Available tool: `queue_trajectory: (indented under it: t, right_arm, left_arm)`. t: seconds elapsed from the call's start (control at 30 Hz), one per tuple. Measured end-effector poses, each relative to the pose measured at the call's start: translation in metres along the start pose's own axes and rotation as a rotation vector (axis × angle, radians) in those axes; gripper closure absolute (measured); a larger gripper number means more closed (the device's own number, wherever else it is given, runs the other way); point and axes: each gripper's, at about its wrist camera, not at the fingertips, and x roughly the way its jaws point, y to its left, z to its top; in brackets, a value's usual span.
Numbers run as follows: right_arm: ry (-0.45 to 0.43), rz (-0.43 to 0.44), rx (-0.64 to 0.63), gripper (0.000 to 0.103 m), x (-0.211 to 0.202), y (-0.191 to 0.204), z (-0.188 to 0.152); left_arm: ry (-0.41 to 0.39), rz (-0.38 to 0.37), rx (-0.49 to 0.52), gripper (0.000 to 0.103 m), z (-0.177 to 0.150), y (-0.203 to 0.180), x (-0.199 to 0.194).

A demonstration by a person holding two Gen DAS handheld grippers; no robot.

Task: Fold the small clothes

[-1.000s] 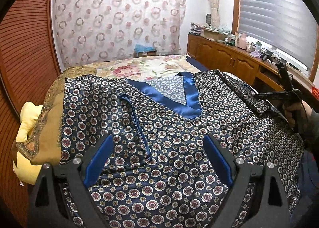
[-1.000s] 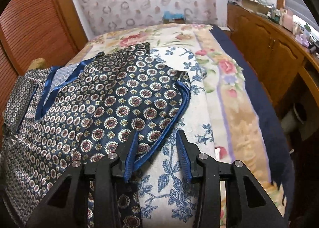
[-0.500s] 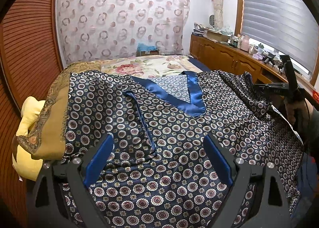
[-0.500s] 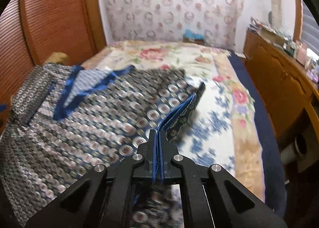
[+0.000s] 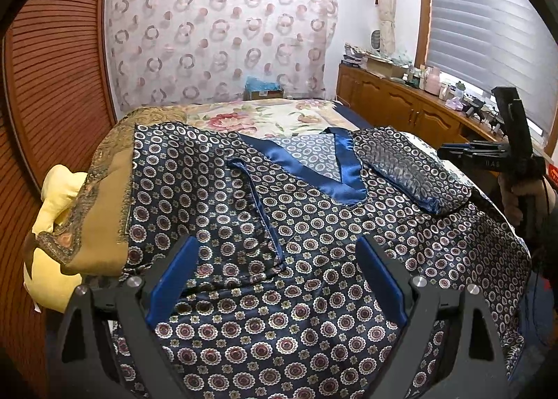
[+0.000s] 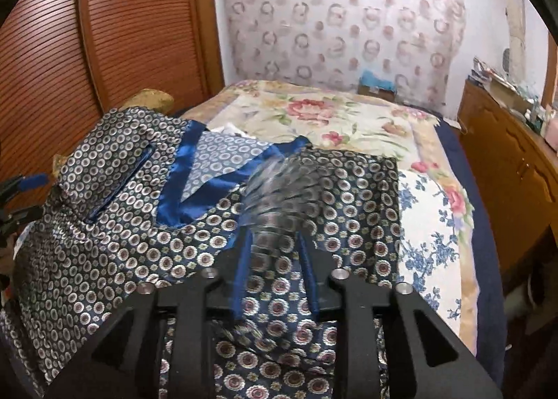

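Since half a second ago, our right gripper (image 6: 273, 270) has parted its jaws and the sleeve (image 5: 408, 169) now lies folded across the patterned shirt (image 5: 279, 259). Motion blur hides the sleeve's end. Our left gripper (image 5: 275, 280) hovers spread wide, empty. Shirt hem overhangs the near edge of the floral bed (image 6: 352, 120); wooden cabinets (image 6: 512, 169) flank it.

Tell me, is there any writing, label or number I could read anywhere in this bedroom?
None can be read.
Right gripper: faint pale marks on its black body, too small and blurred to read.
Clutter on the wooden sideboard: boxes and bottles, any labels too small to read.
Patterned pyjama top: only a medallion print, no words.
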Motion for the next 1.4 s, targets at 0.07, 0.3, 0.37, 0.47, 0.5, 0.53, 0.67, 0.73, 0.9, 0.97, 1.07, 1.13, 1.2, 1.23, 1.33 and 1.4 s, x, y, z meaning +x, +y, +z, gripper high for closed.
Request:
queue_trajectory:
  t: [0.07, 0.3, 0.37, 0.47, 0.5, 0.53, 0.67, 0.73, 0.9, 0.97, 1.07, 1.13, 1.2, 1.23, 1.33, 1.4]
  right_arm:
    - [0.011, -0.030, 0.009, 0.072, 0.003, -0.009, -0.003]
    - [0.053, -0.084, 0.056, 0.071, 0.014, -0.041, -0.015]
    - [0.072, -0.100, 0.078, 0.071, 0.020, -0.052, -0.015]
    - [0.086, -0.118, 0.086, 0.071, 0.028, -0.065, -0.010]
    - [0.092, -0.117, 0.086, 0.071, 0.031, -0.069, -0.007]
    - [0.100, -0.115, 0.086, 0.071, 0.036, -0.073, -0.004]
    - [0.122, -0.128, 0.081, 0.070, 0.053, -0.086, 0.009]
    - [0.135, -0.124, 0.093, 0.070, 0.064, -0.093, 0.017]
    - [0.192, -0.149, 0.099, 0.070, 0.092, -0.103, 0.030]
    - [0.223, -0.152, 0.097, 0.071, 0.102, -0.106, 0.029]
    - [0.235, -0.134, 0.068, 0.091, 0.107, -0.104, 0.028]
    - [0.238, -0.114, 0.057, 0.101, 0.106, -0.106, 0.027]
    - [0.230, -0.107, 0.062, 0.103, 0.103, -0.108, 0.028]
    - [0.218, -0.114, 0.062, 0.103, 0.100, -0.109, 0.029]
    - [0.187, -0.136, 0.082, 0.103, 0.086, -0.122, 0.034]
    - [0.185, -0.146, 0.088, 0.103, 0.082, -0.128, 0.037]
  left_arm:
    - [-0.002, 0.005, -0.003, 0.011, 0.001, 0.003, -0.001]
    - [-0.023, 0.049, 0.002, 0.011, 0.013, 0.017, 0.000]
    - [-0.023, 0.069, 0.005, 0.011, 0.018, 0.023, 0.003]
    - [-0.020, 0.090, -0.003, 0.011, 0.027, 0.038, 0.010]
    - [-0.017, 0.094, -0.008, 0.011, 0.030, 0.043, 0.013]
    - [-0.017, 0.096, -0.012, 0.011, 0.032, 0.048, 0.015]
    - [-0.011, 0.114, -0.039, 0.011, 0.041, 0.067, 0.024]
    - [-0.003, 0.124, -0.052, 0.011, 0.044, 0.076, 0.027]
    - [0.010, 0.146, -0.076, 0.011, 0.051, 0.093, 0.036]
    - [0.021, 0.149, -0.085, 0.011, 0.054, 0.098, 0.040]
    - [0.026, 0.157, -0.078, 0.011, 0.058, 0.102, 0.043]
    - [0.030, 0.162, -0.075, 0.011, 0.063, 0.104, 0.047]
    - [0.037, 0.160, -0.080, 0.011, 0.067, 0.108, 0.051]
    - [0.040, 0.161, -0.081, 0.011, 0.068, 0.110, 0.053]
    - [0.049, 0.171, -0.086, 0.011, 0.073, 0.119, 0.059]
    - [0.053, 0.178, -0.095, 0.011, 0.076, 0.127, 0.063]
